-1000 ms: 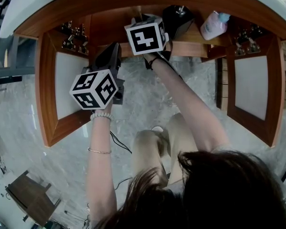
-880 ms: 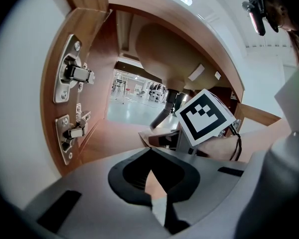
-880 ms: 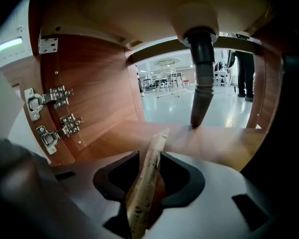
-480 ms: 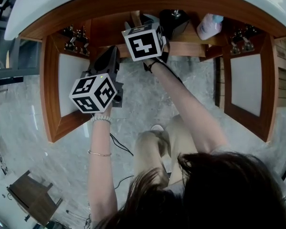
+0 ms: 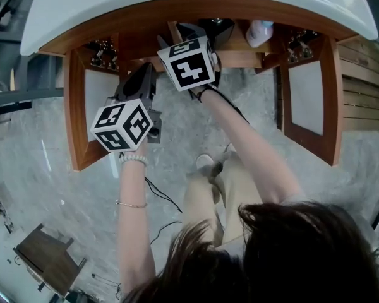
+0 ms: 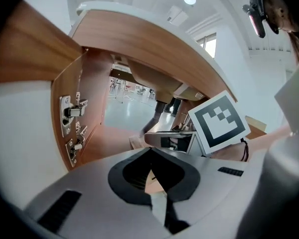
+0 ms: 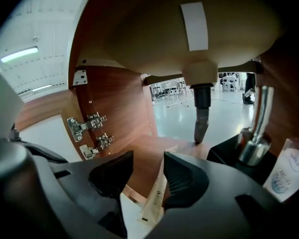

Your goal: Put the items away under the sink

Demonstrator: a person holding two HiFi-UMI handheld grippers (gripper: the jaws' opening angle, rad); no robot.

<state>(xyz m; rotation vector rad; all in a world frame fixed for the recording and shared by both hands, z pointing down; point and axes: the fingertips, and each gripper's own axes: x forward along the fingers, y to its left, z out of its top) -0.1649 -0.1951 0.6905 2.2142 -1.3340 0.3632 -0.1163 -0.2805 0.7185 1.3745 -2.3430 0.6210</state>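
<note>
The open cabinet (image 5: 145, 40) under the white sink (image 5: 82, 5) holds a long beige box (image 7: 153, 206), a black pump container (image 7: 251, 146) and a white bottle (image 5: 260, 32) with a blue cap. My right gripper (image 7: 147, 176) reaches into the cabinet mouth. Its jaws have just been opening and stand open with nothing between them; the box lies on the cabinet floor below. In the head view the beige box (image 5: 174, 31) shows just left of the right gripper (image 5: 188, 30). My left gripper (image 6: 150, 176) hovers in front of the left door, shut and empty.
Both wooden doors (image 5: 88, 100) (image 5: 309, 93) stand swung wide, hinges (image 7: 87, 126) showing. A drain pipe (image 7: 202, 111) hangs from the basin at the cabinet's middle. The white bottle (image 7: 288, 176) sits far right. Marble floor (image 5: 177, 131) lies in front, with the person's knees close behind.
The right gripper has drawn back and up from the cabinet floor, leaving the beige box there. The left gripper has risen a little too.
</note>
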